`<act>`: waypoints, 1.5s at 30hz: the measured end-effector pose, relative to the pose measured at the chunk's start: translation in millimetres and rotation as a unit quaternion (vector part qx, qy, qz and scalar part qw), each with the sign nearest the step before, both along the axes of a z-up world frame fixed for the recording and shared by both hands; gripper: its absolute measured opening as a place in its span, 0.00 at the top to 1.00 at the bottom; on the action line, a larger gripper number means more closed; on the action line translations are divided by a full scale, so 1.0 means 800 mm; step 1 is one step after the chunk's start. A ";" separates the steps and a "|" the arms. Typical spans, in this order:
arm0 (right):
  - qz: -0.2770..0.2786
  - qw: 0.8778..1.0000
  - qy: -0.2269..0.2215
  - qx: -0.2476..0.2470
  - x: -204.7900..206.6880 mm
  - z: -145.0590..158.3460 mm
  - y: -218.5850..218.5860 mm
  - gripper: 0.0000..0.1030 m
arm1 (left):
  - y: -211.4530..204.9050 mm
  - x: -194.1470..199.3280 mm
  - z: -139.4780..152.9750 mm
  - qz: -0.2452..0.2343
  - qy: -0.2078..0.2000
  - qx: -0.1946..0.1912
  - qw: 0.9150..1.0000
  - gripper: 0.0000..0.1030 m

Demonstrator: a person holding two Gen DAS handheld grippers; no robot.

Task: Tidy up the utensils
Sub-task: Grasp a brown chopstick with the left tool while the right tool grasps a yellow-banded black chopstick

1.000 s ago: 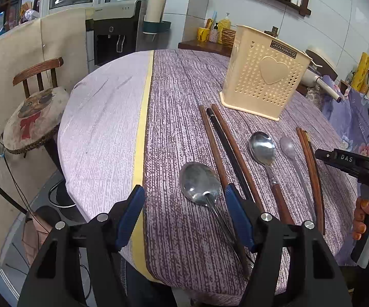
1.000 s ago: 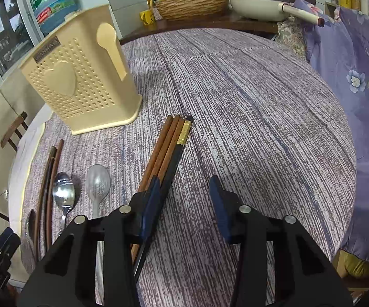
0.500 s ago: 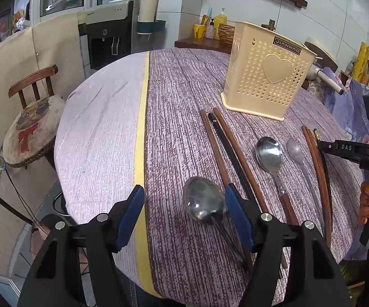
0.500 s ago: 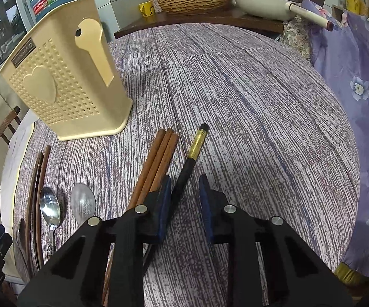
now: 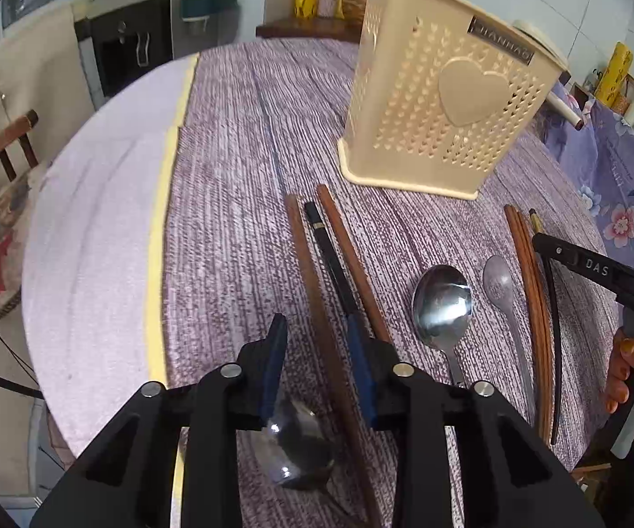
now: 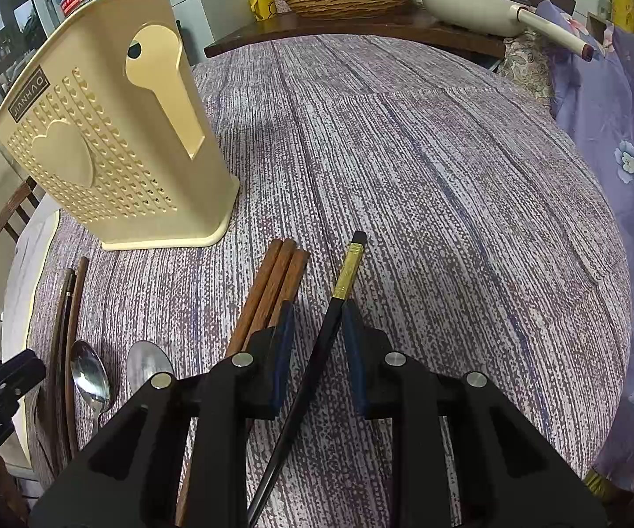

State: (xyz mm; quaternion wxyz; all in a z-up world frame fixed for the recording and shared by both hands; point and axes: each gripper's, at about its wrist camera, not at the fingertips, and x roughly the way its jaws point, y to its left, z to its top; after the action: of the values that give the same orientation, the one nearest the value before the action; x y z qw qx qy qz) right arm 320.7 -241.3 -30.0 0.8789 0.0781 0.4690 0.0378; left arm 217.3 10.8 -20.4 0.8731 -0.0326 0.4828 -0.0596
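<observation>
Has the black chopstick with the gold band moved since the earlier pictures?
Yes. The black chopstick has swung right, away from the three brown chopsticks that it lay against.

A round tabletop (image 5: 238, 141) carried everything, draped in a purple streaked cloth (image 6: 427, 167) with a paler lavender section (image 5: 97, 202) beyond a yellow band (image 5: 158, 237). On it stood a cream perforated utensil holder (image 5: 440, 97) with a heart on its face. Before the holder lay two brown chopsticks (image 5: 304, 255) flanking a black one (image 5: 328, 251), two steel spoons (image 5: 442, 303) side by side, and a bundle of three brown chopsticks (image 6: 277, 281). Just beside that bundle lay a black, gold-banded chopstick (image 6: 347, 273). A third spoon (image 5: 299, 449) lay nearest the tabletop's edge.
</observation>
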 end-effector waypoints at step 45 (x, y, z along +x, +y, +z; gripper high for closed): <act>-0.039 0.998 -0.014 0.038 0.025 0.005 -0.014 0.92 | -0.006 0.080 0.009 0.060 0.003 0.005 0.998 0.92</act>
State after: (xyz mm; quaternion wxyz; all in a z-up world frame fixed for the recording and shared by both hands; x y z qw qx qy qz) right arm 340.7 -252.2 -25.7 0.8827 0.1293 0.4513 0.0226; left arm 281.5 6.2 -12.9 0.8738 -0.0576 0.4828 -0.0044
